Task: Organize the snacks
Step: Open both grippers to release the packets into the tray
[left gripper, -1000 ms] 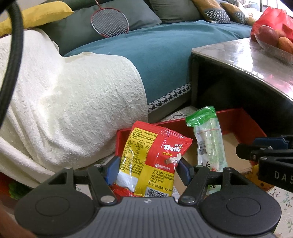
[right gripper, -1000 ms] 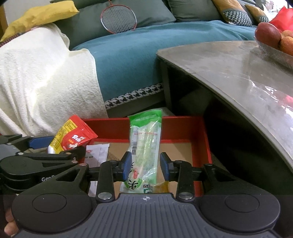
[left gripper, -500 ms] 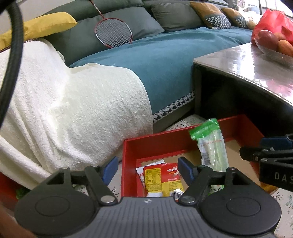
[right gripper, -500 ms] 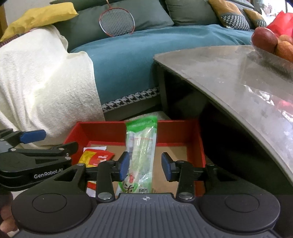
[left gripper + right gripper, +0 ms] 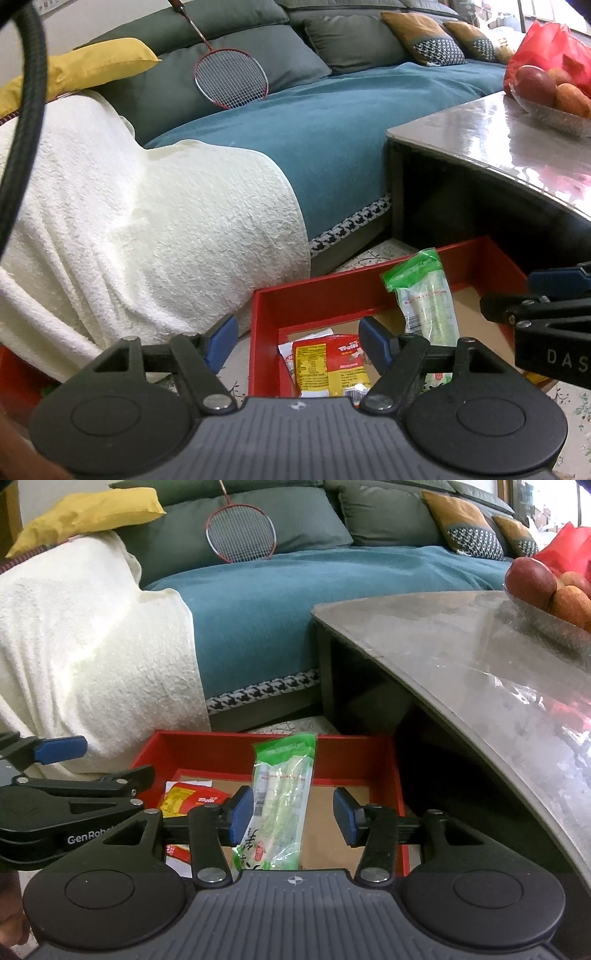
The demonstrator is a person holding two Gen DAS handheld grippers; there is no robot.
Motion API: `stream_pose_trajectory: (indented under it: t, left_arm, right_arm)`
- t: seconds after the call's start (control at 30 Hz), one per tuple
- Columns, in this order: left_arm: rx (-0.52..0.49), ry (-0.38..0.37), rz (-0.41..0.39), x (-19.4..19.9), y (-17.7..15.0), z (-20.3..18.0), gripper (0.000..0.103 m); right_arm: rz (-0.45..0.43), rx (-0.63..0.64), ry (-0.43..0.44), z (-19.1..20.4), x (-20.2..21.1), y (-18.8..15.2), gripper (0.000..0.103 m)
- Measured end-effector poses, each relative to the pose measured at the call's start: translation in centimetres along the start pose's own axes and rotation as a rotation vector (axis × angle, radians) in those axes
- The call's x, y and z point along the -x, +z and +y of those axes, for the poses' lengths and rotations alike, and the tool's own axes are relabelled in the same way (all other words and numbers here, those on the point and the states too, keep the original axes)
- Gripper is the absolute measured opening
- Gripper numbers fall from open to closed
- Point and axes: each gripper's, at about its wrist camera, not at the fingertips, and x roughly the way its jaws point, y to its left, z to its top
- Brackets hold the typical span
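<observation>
Trolli packet (image 5: 330, 363) now lies in red box (image 5: 264, 332); both tools released, right tool (image 5: 293, 818) still widening.

I'm working in a home living room: a long sofa (image 5: 351, 122) with a teal cover and grey cushions, a badminton racket (image 5: 231, 75) leaning on it, a cream blanket (image 5: 129, 236), and a low coffee table (image 5: 480, 657) carrying a fruit bowl (image 5: 546, 594).

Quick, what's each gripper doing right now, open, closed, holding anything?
Left gripper: open, empty, above the red and yellow candy bag lying in the red box.
Right gripper: jaws just opening; the green and clear snack packet stands loose between them.
</observation>
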Motion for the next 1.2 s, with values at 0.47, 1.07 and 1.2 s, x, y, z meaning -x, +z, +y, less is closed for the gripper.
stream_pose_trajectory:
  t: [0.47,1.07,1.2]
  left_arm:
    - [-0.011,0.014,-0.016,1.0,-0.4,-0.1,0.066]
    - [-0.008,0.009,0.015,2.4,-2.2,0.4,0.066]
    - [-0.003,-0.001,0.033,2.9,-3.1,0.5,0.066]
  right_arm:
    - [-0.011,0.035,-0.009,0.6,0.8,-0.2,0.061]
    - [-0.028,0.084,-0.025,1.4,2.8,-0.8,0.069]
    - [-0.016,0.095,-0.031,1.5,3.1,-1.2,0.069]
